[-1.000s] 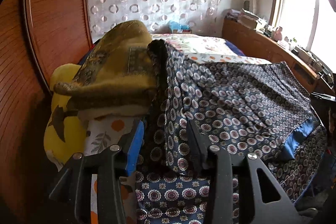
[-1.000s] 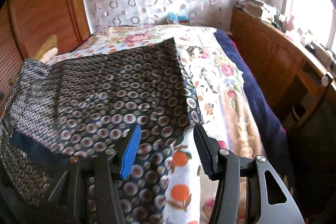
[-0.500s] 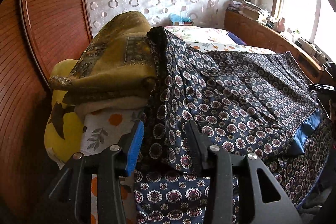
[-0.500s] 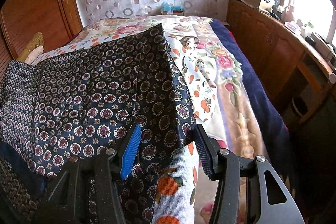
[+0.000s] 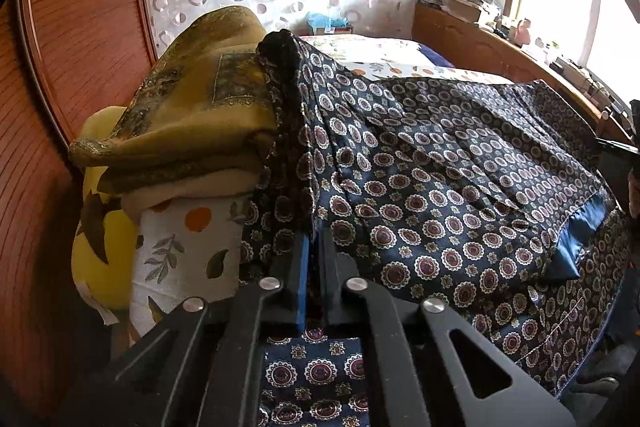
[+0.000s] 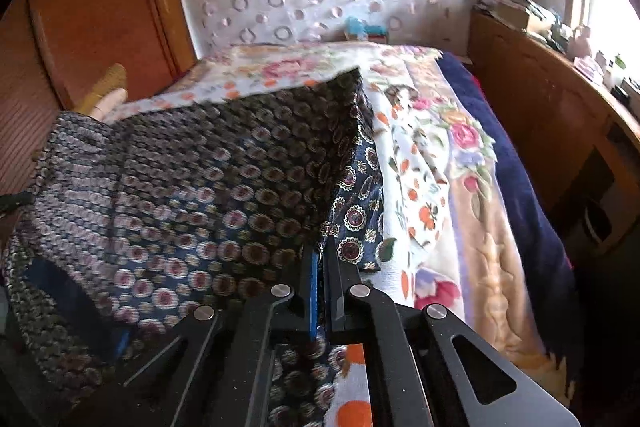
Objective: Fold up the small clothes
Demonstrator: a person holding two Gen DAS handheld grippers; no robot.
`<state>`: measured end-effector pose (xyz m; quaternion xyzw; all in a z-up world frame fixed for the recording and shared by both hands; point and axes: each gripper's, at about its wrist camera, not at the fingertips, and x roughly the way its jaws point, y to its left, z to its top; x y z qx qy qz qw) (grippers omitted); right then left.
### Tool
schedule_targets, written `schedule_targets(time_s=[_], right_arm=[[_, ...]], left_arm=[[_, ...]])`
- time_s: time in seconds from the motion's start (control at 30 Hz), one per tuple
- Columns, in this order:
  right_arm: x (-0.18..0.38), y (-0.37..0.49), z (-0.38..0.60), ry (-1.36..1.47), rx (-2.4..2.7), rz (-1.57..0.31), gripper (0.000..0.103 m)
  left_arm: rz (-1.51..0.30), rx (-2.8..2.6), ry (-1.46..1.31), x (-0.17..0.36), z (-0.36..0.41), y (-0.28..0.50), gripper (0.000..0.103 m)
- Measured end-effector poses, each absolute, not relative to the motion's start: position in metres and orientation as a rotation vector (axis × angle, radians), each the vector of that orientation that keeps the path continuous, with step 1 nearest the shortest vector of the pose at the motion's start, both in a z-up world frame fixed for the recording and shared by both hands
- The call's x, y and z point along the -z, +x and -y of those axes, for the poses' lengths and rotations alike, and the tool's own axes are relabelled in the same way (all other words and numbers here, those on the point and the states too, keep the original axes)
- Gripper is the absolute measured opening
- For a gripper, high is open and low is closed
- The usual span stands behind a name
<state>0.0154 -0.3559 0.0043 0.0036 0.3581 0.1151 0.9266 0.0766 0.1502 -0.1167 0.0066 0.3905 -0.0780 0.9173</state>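
A dark navy garment (image 5: 432,187), printed with round medallions and trimmed with a blue satin band (image 5: 576,231), is seen spread over the bed (image 6: 472,211) and lifted along its near edge. In the left wrist view, the left gripper (image 5: 314,239) is closed, and a fold of the garment's left edge is pinched between its fingers (image 5: 302,267); the cloth rises from there to a peak beside a folded ochre blanket (image 5: 192,115). That blanket is stacked on a yellow pillow (image 5: 100,235) and a white cloth with orange dots and leaves (image 5: 188,251), against a wooden panel (image 5: 80,27). In the right wrist view, the right gripper (image 6: 320,255) is likewise closed, and the garment's right edge is clamped between its fingers (image 6: 310,287). To the right of the garment, a floral bedspread (image 6: 448,147) is exposed, and a wooden cabinet (image 6: 540,107) stands along the bed's far side below the window. The right wrist view is blurred over the garment's left portion.
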Motion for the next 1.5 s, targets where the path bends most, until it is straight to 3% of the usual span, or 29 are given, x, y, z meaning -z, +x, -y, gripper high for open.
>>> schedule_targets(time_s=[0.4,1.2,1.37,1.4,1.43,1.5], right_arm=[[-0.022,-0.036,0.37,0.08,-0.289,-0.664,0.001],[-0.006,-0.072,0.361,0.005,-0.221,-0.739,0.001],[-0.015,-0.069,0.35,-0.038,-0.18,-0.706,0.011],[-0.019,-0.07,0.349,-0.052,-0.173,-0.696,0.02],[-0.021,-0.068,0.345,-0.068,-0.159,-0.686,0.037],[-0.022,-0.072,0.341,-0.08,-0.155,-0.664,0.051]], left_arm=[[-0.706,0.143,-0.053,0.083,-0.181,0.057,0.002],[-0.73,0.095,-0.09,0.102,-0.202,0.012,0.002],[-0.718,0.092,-0.077,0.097,-0.196,0.008,0.002],[-0.718,0.093,-0.075,0.096,-0.196,0.009,0.002],[-0.718,0.092,-0.073,0.095,-0.195,0.009,0.003],[-0.717,0.081,-0.066,0.096,-0.194,0.008,0.011]])
